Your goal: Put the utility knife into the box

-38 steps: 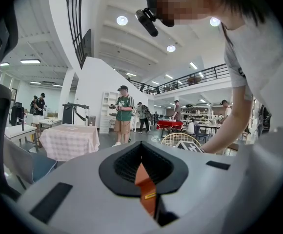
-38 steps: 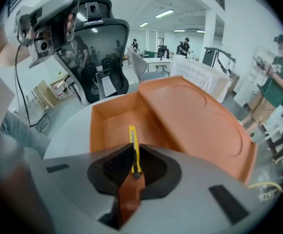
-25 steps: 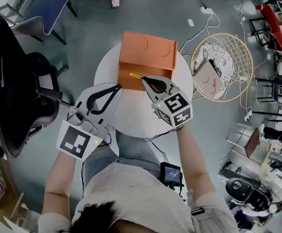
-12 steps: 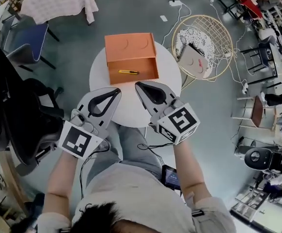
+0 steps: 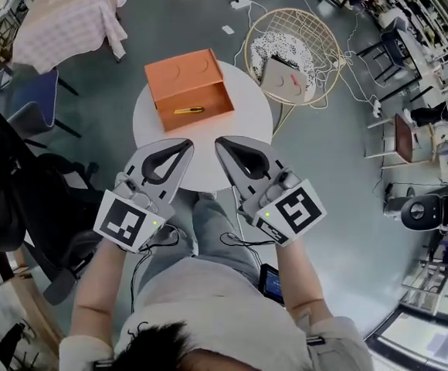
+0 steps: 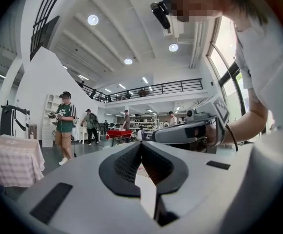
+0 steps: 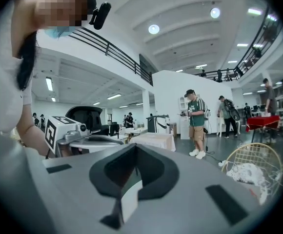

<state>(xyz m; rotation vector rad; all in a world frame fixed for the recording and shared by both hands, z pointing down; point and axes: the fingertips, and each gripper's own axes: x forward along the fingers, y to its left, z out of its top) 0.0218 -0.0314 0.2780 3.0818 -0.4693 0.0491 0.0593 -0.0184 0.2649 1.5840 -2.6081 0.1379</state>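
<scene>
The knife [image 5: 188,110] lay in the box [image 5: 179,74] on the counter [image 5: 249,108]. The left gripper [image 5: 186,143] and right gripper [image 5: 219,141] hovered nearby, fingers closed, empty.

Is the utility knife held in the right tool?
No, the utility knife lies inside the orange box; the right tool is shut and empty.

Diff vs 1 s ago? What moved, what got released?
The right hand-held gripper let go of the utility knife, which now lies inside the orange box, and pulled back toward the person; it is shut and empty. The left hand-held gripper stayed shut and empty by the table's near edge. The box stayed put.
</scene>
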